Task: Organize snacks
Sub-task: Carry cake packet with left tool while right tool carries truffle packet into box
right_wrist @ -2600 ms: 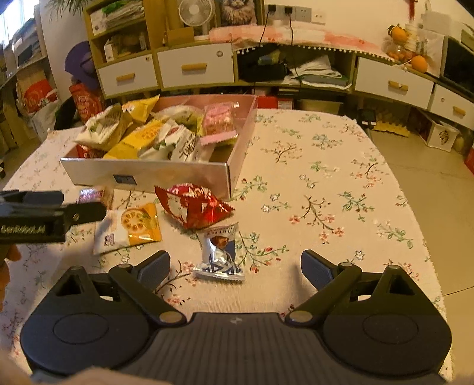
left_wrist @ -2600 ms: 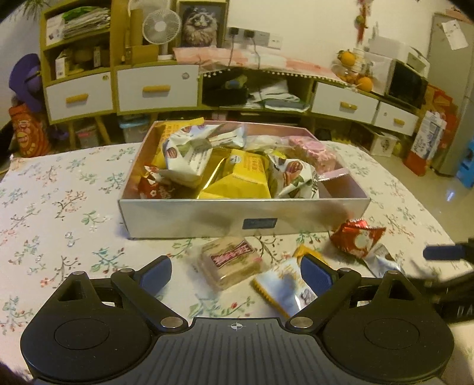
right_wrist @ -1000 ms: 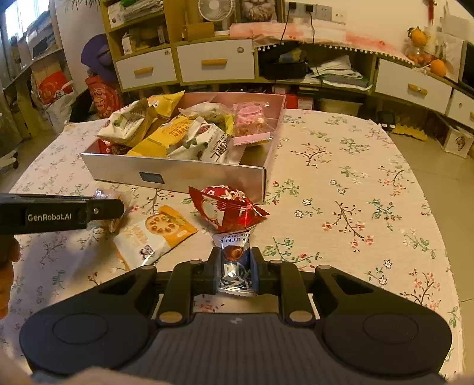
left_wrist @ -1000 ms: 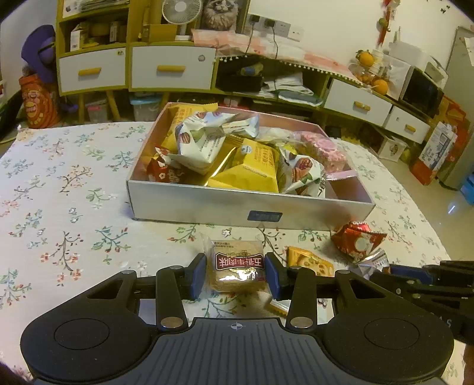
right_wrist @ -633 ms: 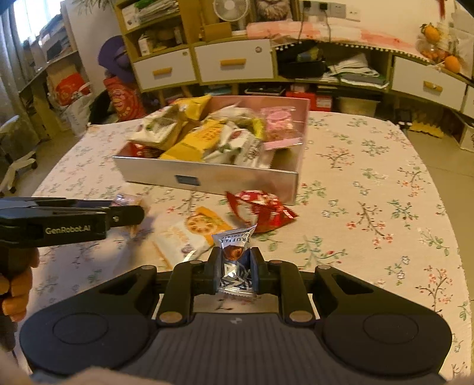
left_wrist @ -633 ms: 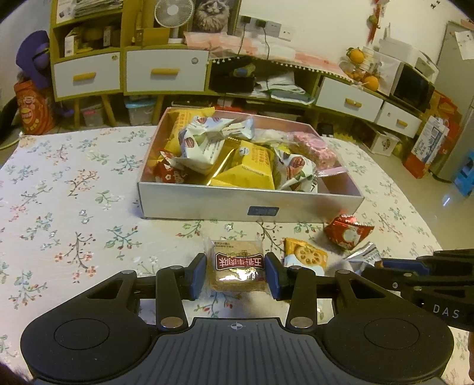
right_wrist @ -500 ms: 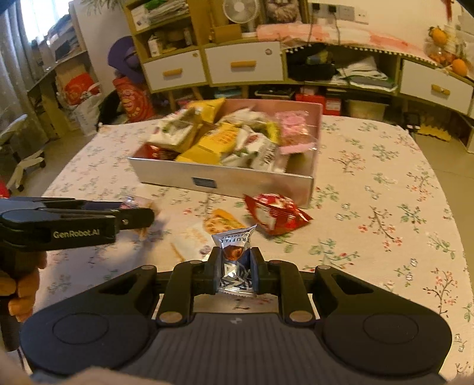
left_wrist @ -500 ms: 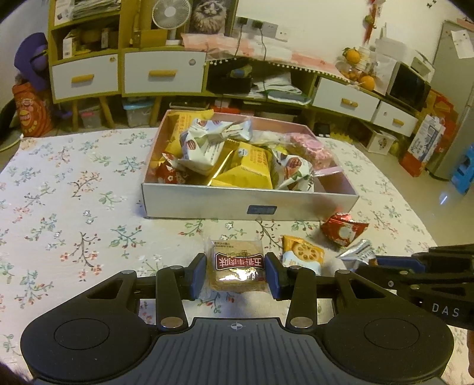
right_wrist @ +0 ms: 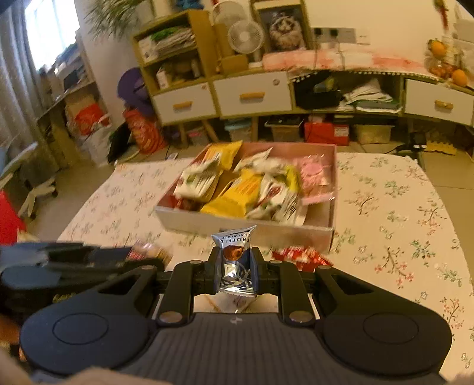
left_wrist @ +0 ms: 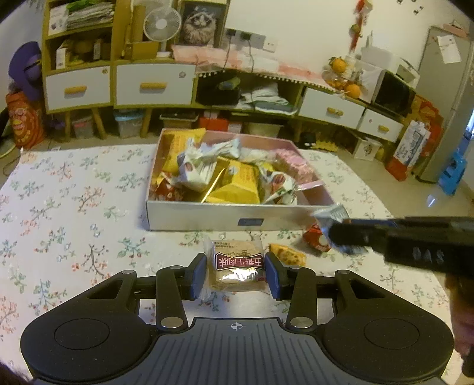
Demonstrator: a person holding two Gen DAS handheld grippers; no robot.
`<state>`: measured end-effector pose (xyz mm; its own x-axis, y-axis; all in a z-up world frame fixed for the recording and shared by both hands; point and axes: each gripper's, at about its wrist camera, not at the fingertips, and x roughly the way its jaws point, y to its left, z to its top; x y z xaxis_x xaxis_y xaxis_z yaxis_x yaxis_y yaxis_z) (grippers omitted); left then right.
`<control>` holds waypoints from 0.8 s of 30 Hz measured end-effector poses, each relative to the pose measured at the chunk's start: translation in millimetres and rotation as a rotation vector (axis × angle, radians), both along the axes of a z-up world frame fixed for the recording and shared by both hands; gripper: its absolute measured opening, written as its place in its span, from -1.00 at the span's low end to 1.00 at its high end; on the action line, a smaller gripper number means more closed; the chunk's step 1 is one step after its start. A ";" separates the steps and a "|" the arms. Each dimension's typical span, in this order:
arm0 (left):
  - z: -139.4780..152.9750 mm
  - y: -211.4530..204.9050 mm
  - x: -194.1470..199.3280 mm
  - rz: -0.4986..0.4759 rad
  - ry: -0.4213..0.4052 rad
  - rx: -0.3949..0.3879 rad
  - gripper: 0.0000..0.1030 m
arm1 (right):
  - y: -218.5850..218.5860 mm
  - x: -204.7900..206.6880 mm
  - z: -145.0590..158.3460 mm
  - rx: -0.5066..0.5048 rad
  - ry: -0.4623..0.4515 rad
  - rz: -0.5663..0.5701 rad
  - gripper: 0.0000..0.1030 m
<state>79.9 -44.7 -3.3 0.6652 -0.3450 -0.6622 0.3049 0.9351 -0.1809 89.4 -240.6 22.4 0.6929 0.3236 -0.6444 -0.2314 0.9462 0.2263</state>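
Lifted off the bench since earlier, left tool (left_wrist: 236,274) grips a cake pack (left_wrist: 236,264), right tool (right_wrist: 236,274) a truffle sachet (right_wrist: 235,260), both short of the full box (left_wrist: 225,217); two packets remain beside it.

— What's behind my surface (left_wrist: 74,201)?
— I'm seeing yellow cabinets (left_wrist: 118,86) with white drawers lining a pale wall (left_wrist: 296,26).
— And light?
— It's coming through a curtained window (right_wrist: 44,32).
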 end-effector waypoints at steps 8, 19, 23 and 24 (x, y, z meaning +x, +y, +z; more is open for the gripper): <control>7.1 -9.4 20.7 -0.013 -0.021 0.026 -0.24 | -22.4 26.2 2.3 0.115 -0.015 -0.141 -0.66; 9.5 -38.6 69.2 -0.068 -0.071 0.016 -0.24 | -38.9 57.0 -17.6 0.247 0.003 -0.279 -0.66; 2.3 -48.4 85.6 -0.083 -0.070 0.018 -0.23 | -42.3 62.3 -23.4 0.281 0.017 -0.314 -0.66; 0.3 -50.9 87.9 -0.085 -0.070 0.019 -0.23 | -42.6 63.3 -24.2 0.287 0.017 -0.318 -0.66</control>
<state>167.8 -95.6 -3.1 0.6788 -0.3899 -0.6222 0.3941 0.9085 -0.1393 152.7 -283.1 -1.8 0.7774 0.2636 -0.5710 0.0675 0.8677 0.4925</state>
